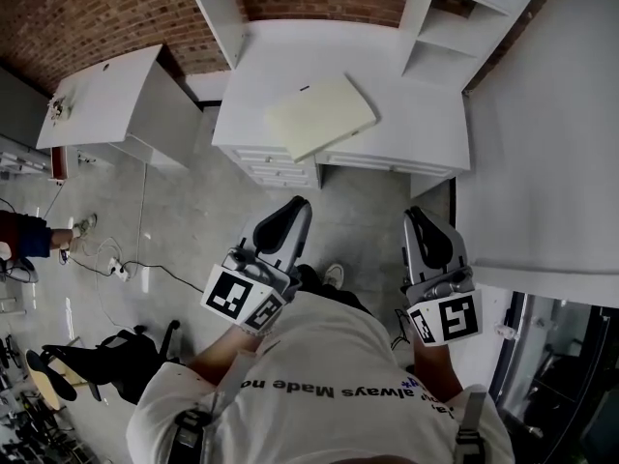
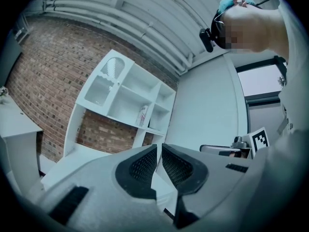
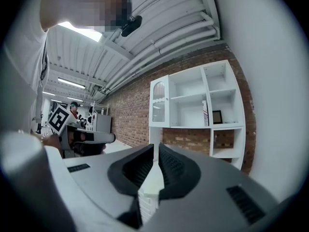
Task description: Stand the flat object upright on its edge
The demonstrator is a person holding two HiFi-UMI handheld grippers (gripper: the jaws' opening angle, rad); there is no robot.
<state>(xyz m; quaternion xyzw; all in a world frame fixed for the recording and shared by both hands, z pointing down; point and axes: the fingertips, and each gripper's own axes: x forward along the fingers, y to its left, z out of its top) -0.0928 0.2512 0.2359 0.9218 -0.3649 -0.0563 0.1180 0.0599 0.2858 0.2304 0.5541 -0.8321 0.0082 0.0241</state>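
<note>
A pale cream flat book (image 1: 320,116) lies flat on the white desk (image 1: 397,75), slightly turned, near the desk's front edge. My left gripper (image 1: 297,204) is held close to my body, well short of the desk, jaws shut with nothing between them. My right gripper (image 1: 416,214) hangs level with it to the right, also shut and empty. In the left gripper view the shut jaws (image 2: 159,151) point at the white shelf unit (image 2: 126,100); the right gripper view shows its shut jaws (image 3: 156,151) and the left gripper (image 3: 79,138) beside it.
A white shelf unit (image 1: 455,17) rises at the back of the desk against a brick wall (image 1: 87,13). Drawers (image 1: 276,167) sit under the desk front. A second white table (image 1: 106,95) stands to the left. A white wall panel (image 1: 551,143) is on the right. Cables (image 1: 116,264) lie on the floor.
</note>
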